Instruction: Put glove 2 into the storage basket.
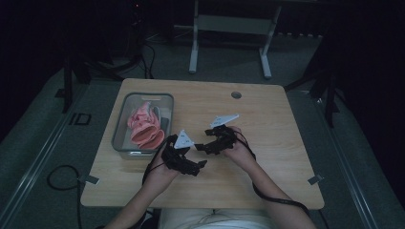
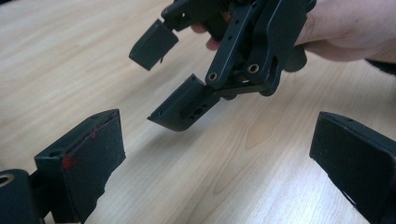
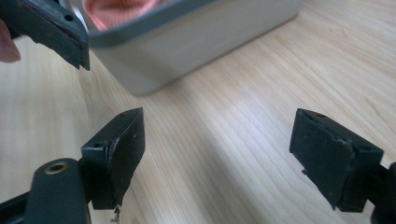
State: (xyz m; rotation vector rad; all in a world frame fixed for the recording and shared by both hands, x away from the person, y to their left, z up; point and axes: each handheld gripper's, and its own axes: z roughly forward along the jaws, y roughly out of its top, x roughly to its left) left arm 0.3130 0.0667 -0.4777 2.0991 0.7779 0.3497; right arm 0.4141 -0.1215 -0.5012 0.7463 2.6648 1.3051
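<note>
High view — both tongs, left [image 1: 200, 164] and right [image 1: 199, 146], gape empty over the counter [image 1: 267, 124]; pink cloth [image 1: 143, 126] sits in the grey bin [image 1: 119, 131], just left. Best approach — reach over the rim, pinch a raised fold.

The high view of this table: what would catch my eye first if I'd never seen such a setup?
Probably the pink cloth, the one bright thing, bunched in a grey bin at the wooden table's left side. Next, at the table's middle, a person's hands hold two black tools facing each other, the left gripper and right gripper, both open and empty.
</note>
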